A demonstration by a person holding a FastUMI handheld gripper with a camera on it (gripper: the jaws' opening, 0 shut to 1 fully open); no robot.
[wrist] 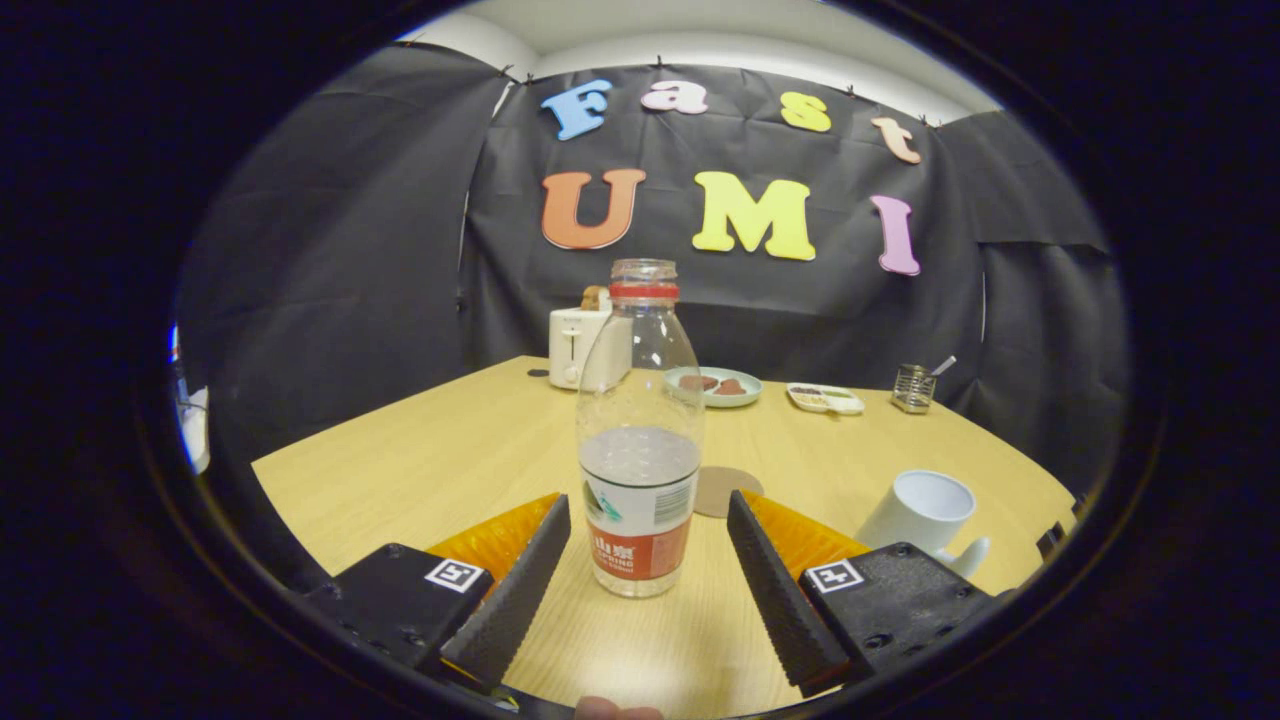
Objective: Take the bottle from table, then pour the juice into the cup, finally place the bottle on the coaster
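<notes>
A clear plastic bottle (640, 440) with no cap and a red ring at its neck stands upright on the wooden table (430, 460). It is about half full of clear liquid and carries a label low down. My gripper (648, 515) is open, one finger on each side of the bottle, with a gap between each pad and the bottle. Just behind the bottle, a round brown coaster (726, 489) lies flat on the table. A white cup (922, 512) with a handle stands beyond the right finger.
Toward the back of the table stand a white toaster (578, 348), a plate with food (716, 386), a small white dish (826, 398) and a small metal holder (912, 388). Black cloth walls close in the table behind and at both sides.
</notes>
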